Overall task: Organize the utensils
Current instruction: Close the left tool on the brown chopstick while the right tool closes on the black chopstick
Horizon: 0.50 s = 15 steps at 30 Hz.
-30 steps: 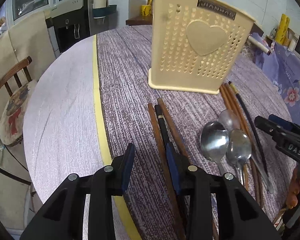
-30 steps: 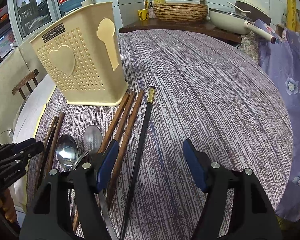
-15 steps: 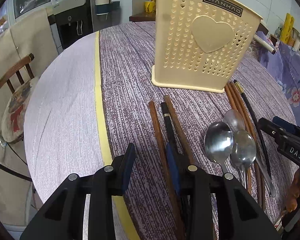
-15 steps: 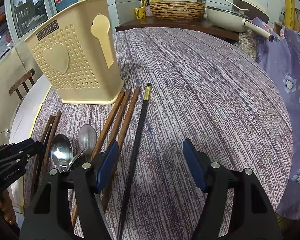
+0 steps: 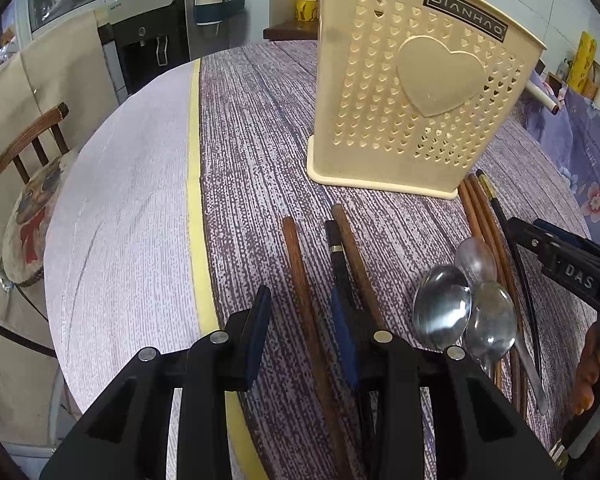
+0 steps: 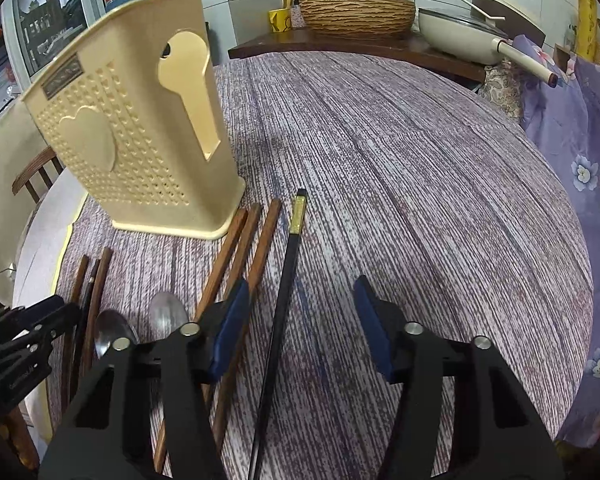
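A cream perforated utensil holder (image 5: 412,100) (image 6: 132,152) stands upright on the table. In front of it lie brown chopsticks (image 5: 300,280) (image 6: 248,248), a black chopstick (image 6: 288,280) and three metal spoons (image 5: 444,312) (image 6: 168,316). My left gripper (image 5: 300,308) hovers open over one brown chopstick, whose shaft runs between the pads without touching them. My right gripper (image 6: 300,300) straddles the black chopstick. Its jaws are closing, and the pads are still clear of the chopstick. Each gripper shows at the other view's edge: the right gripper (image 5: 560,264) and the left gripper (image 6: 20,336).
A yellow strip (image 5: 194,200) marks the cloth's left edge on the round table. A wooden chair (image 5: 32,184) and water dispenser (image 5: 148,40) stand beyond it. A woven basket (image 6: 356,14) and pan (image 6: 456,32) sit on a back counter. Floral cloth (image 6: 580,140) lies at the right.
The right gripper's jaws have narrowed around the black chopstick and it has shifted slightly across the table. The left gripper has hardly moved.
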Each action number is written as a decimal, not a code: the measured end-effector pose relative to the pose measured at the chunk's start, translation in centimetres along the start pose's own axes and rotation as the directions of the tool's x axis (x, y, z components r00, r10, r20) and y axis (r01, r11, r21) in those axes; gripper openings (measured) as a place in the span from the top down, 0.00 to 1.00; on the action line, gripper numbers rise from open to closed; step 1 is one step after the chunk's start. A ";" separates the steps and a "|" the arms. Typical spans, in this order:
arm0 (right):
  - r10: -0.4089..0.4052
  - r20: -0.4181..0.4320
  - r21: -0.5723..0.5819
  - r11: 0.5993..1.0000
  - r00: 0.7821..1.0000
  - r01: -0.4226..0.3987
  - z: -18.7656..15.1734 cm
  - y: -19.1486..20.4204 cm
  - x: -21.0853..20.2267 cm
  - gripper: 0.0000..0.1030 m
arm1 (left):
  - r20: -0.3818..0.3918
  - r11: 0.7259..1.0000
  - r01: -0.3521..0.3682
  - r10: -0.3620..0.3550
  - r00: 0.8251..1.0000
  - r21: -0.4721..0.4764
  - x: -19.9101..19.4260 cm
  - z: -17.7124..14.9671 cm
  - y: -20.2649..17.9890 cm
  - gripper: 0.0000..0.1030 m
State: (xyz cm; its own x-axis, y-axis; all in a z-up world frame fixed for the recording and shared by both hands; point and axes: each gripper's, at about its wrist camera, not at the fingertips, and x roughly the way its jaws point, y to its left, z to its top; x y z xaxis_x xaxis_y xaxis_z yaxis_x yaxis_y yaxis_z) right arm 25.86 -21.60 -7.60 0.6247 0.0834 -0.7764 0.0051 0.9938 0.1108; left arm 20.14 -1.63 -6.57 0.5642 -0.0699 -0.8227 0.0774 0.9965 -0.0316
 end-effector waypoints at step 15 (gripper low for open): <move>-0.087 0.012 -0.029 0.996 0.996 0.087 1.6 1.5 2.3 0.84 | 0.042 0.998 -0.064 0.064 0.997 -0.001 0.1 -0.3 -1.0 0.69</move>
State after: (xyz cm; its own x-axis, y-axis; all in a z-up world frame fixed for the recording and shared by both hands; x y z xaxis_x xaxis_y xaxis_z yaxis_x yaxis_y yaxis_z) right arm 28.56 -20.08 -8.17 0.6313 -0.0039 -0.7755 0.0367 0.9990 0.0248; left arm 19.88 -2.57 -6.74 0.6021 -0.0076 -0.7984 0.0402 0.9990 0.0207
